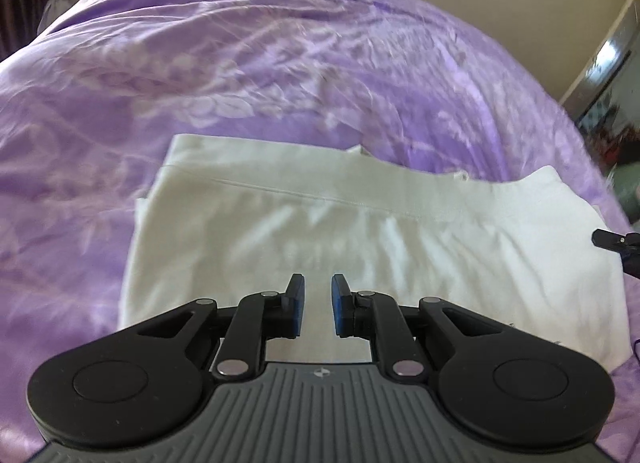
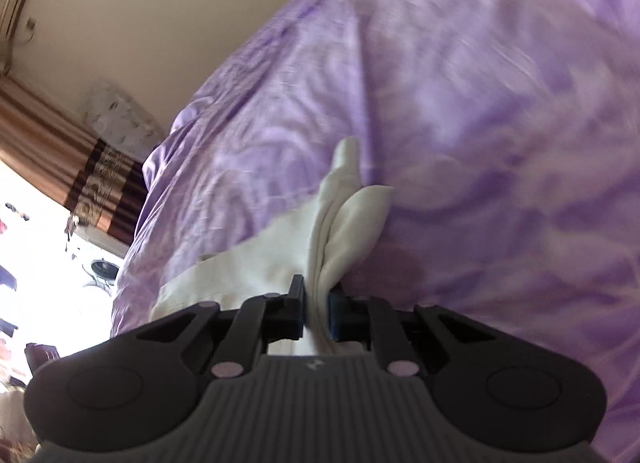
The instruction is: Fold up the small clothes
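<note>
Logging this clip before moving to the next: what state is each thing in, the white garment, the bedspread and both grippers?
White garment: lying on the bed, partly folded; one edge bunched and pinched.
Right gripper: shut on that bunched edge of the white garment.
Left gripper: over the cloth, jaws narrowly apart, nothing visibly pinched.
Purple bedspread: spread out, wrinkled.

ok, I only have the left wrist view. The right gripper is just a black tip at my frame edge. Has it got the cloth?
Observer: Yes. The right gripper is shut on a bunched edge of the white garment.
Operator: Is the cloth flat ahead of it?
Observer: No. A ridge of fabric runs forward from the gripper, raised off the purple bedspread, with a flap drooping to its right.
</note>
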The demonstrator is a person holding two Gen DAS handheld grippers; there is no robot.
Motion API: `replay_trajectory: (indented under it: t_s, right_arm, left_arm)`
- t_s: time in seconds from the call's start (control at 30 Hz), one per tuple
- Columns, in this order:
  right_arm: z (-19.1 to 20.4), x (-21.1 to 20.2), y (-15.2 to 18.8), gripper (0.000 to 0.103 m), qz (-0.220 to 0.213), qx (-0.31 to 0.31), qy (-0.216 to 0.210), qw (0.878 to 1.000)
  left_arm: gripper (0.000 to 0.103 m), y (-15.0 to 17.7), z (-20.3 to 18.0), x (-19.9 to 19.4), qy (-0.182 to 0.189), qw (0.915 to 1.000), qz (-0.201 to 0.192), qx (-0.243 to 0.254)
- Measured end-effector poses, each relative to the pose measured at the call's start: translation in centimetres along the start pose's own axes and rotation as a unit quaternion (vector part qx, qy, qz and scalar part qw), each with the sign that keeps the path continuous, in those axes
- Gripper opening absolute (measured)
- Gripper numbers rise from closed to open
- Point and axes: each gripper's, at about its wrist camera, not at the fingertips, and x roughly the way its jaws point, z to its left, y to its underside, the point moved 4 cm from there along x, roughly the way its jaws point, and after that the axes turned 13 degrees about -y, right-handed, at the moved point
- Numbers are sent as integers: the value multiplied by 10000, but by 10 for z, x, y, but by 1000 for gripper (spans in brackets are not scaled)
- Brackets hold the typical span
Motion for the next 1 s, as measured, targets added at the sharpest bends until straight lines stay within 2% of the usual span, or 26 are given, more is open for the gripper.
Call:
replay_trajectory:
  t_s: [0.17, 0.27, 0.47, 0.77, 0.87, 1.0]
  right_arm:
    - [79, 25, 2, 6, 110, -338, -129, 9993]
    - [123, 50, 5, 5, 158, -525, -191, 9983]
    - [184, 124, 30, 5, 419, -623, -251, 9969]
    - [233, 251, 87, 4, 1033, -514, -486, 9921]
    - [243, 279, 110, 4, 1332, -677, -319, 9883]
    - [233, 303, 131, 5, 1621, -638, -138, 9846]
  left_arm:
    - [16, 2, 22, -28, 74, 9997, -212, -69]
    - [17, 9, 38, -35, 85, 9996, -210, -169]
    - [17, 20, 77, -36, 2, 9995, -128, -290]
    - [17, 28, 130, -29, 70, 9982, 7, -591]
    - [17, 31, 139, -22, 133, 9975, 64, -684]
    - [17, 35, 145, -16, 154, 9969, 98, -764]
